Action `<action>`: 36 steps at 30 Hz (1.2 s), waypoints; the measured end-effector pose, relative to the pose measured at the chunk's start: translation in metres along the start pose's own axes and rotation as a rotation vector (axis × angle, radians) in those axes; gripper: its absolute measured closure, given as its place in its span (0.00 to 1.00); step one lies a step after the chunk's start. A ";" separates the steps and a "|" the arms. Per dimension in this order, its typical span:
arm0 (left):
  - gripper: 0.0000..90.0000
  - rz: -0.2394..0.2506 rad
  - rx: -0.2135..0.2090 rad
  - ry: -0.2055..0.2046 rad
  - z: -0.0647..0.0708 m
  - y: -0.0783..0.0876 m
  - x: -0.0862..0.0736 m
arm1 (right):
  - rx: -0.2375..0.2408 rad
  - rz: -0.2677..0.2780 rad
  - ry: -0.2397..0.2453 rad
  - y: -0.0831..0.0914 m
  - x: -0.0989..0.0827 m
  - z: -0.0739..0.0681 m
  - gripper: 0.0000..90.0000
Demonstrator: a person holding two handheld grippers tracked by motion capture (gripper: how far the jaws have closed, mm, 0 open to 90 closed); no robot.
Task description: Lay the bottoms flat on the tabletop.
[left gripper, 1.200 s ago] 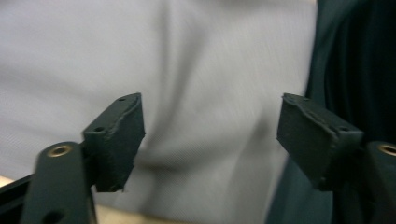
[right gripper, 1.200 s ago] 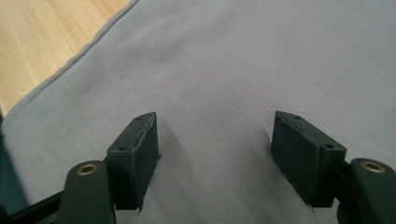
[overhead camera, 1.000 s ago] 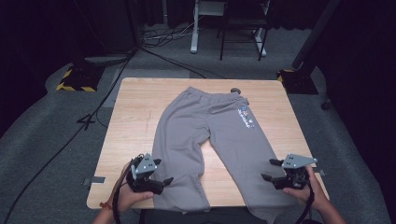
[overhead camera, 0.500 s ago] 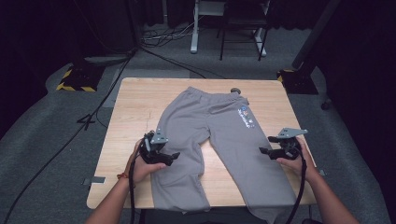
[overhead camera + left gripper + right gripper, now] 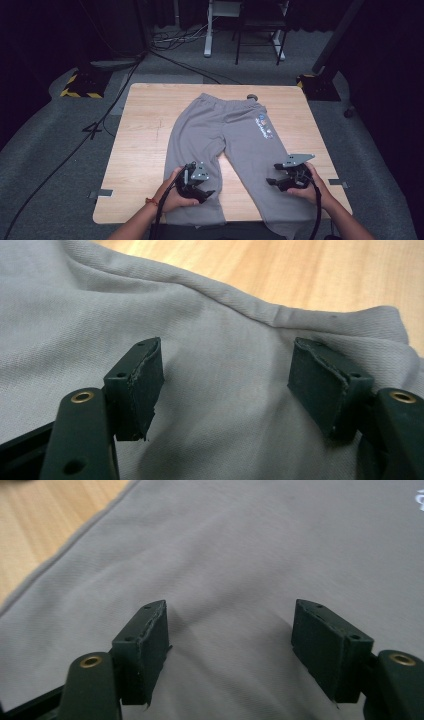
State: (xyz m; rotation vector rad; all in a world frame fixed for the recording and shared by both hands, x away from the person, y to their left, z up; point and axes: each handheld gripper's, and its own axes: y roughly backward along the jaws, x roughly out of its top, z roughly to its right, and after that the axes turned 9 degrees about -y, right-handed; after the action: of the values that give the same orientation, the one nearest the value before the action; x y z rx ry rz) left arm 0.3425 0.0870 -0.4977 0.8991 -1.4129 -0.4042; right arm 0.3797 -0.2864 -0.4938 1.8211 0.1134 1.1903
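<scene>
two tongs (image 5: pixel 209 193) (image 5: pixel 270 181) spread wide, one grey sweatpants (image 5: pixel 235 132), one table (image 5: pixel 145 135)

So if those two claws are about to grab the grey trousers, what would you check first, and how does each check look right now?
1. Left gripper open: ok, jaws stand wide apart.
2. Right gripper open: ok, jaws apart too.
3. Cloth under each: ok, grey trousers lie below both, one leg each.
4. Trousers spread flat on the table: mostly ok; a fold ridge runs ahead of the left gripper.
5. Jaws touching the cloth: cannot tell.
6. Leg ends on the table: not ok, they hang past the near edge.
</scene>
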 end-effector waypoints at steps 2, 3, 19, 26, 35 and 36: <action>0.35 0.010 -0.014 -0.017 0.007 -0.001 0.001 | 0.008 0.000 0.003 0.000 -0.002 -0.008 0.34; 0.35 0.009 -0.027 -0.027 0.011 -0.001 0.001 | 0.009 0.000 0.007 0.000 -0.003 -0.014 0.34; 0.30 0.060 0.100 0.021 -0.017 0.035 -0.011 | -0.041 0.032 0.055 0.014 0.006 -0.019 0.32; 0.27 -0.026 0.162 0.115 -0.041 0.034 -0.043 | -0.078 0.002 -0.077 0.008 -0.004 0.028 0.29; 0.26 0.013 0.097 0.100 -0.017 0.034 -0.046 | -0.068 0.018 -0.075 0.023 -0.027 0.009 0.28; 0.26 0.010 0.087 0.093 -0.014 0.034 -0.045 | -0.070 0.019 -0.076 0.024 -0.028 0.007 0.28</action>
State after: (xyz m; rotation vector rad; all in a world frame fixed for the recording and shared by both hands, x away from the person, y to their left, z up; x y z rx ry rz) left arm 0.3395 0.1449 -0.5012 0.9687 -1.3568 -0.2915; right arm 0.3610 -0.3191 -0.4956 1.8068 0.0107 1.1229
